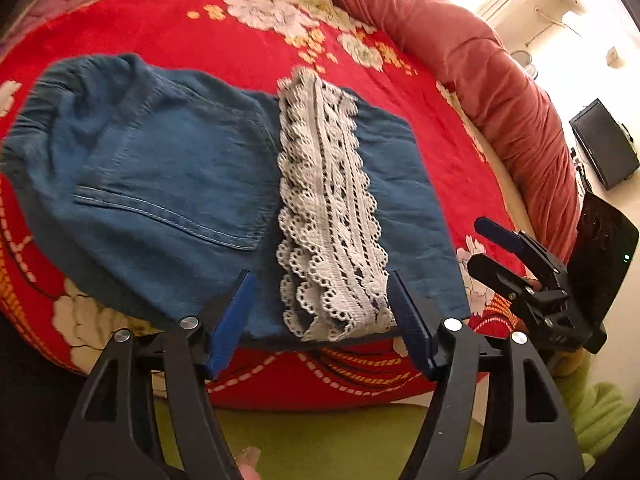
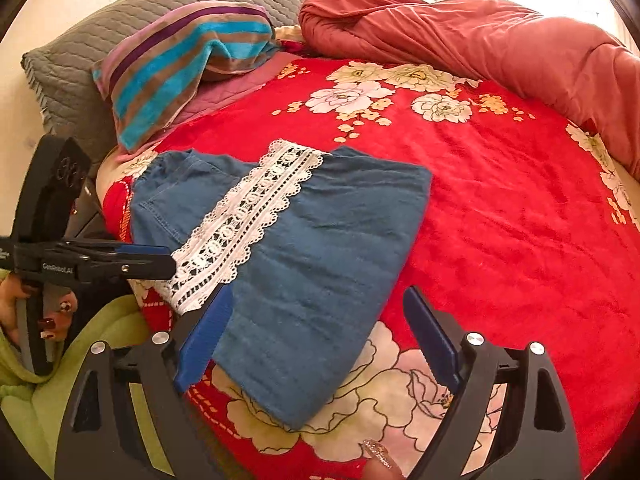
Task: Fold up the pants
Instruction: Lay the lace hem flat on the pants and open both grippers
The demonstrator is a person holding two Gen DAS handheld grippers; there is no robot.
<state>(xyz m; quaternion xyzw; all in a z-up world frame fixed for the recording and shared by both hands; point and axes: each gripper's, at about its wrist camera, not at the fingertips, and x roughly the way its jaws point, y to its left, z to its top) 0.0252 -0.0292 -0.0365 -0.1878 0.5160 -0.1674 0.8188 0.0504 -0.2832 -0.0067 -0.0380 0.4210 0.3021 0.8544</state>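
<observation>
Folded blue denim pants (image 1: 160,160) with a white lace band (image 1: 324,200) lie on the red floral blanket (image 1: 400,100). In the left wrist view my left gripper (image 1: 320,280) is open at the pants' near edge, with the lace end lying loose between its blue pads. My right gripper (image 1: 478,242) shows to the right of the pants, also open. In the right wrist view the pants (image 2: 320,240) and lace (image 2: 240,220) lie straight ahead. My right gripper (image 2: 318,296) stands wide open over their near corner, holding nothing. My left gripper (image 2: 170,258) reaches in from the left beside the lace.
A rolled pink-red duvet (image 2: 480,40) runs along the far and right side of the bed. A striped pillow (image 2: 180,60) and a grey quilted pillow (image 2: 80,72) lie at the head. A black box (image 1: 604,144) stands on the floor. A hand (image 2: 52,312) and a green sleeve (image 2: 100,340) sit near left.
</observation>
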